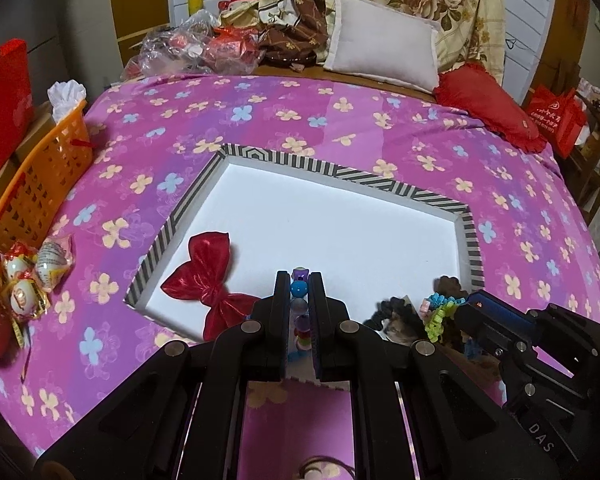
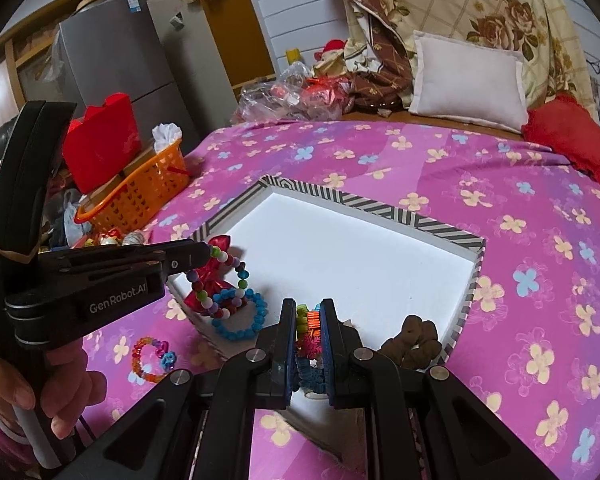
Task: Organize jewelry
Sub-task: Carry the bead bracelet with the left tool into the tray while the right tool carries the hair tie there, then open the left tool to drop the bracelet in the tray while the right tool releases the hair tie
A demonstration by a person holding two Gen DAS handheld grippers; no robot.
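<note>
Your left gripper (image 1: 299, 280) is pinching a multicoloured bead bracelet (image 2: 220, 280) — the loop is dangling below the tips, over the near-left corner of the striped tray (image 1: 340, 172), by the red bow (image 1: 204, 276). Your right gripper (image 2: 308, 312) is clamping a bright spiral hair tie (image 2: 309, 332) between its fingers — hovering over the tray's near edge.

Pink floral bedspread (image 1: 340, 120), white pillow (image 1: 384, 46) against white panelled wall (image 2: 300, 8), grey fridge (image 2: 112, 48) beside.
</note>
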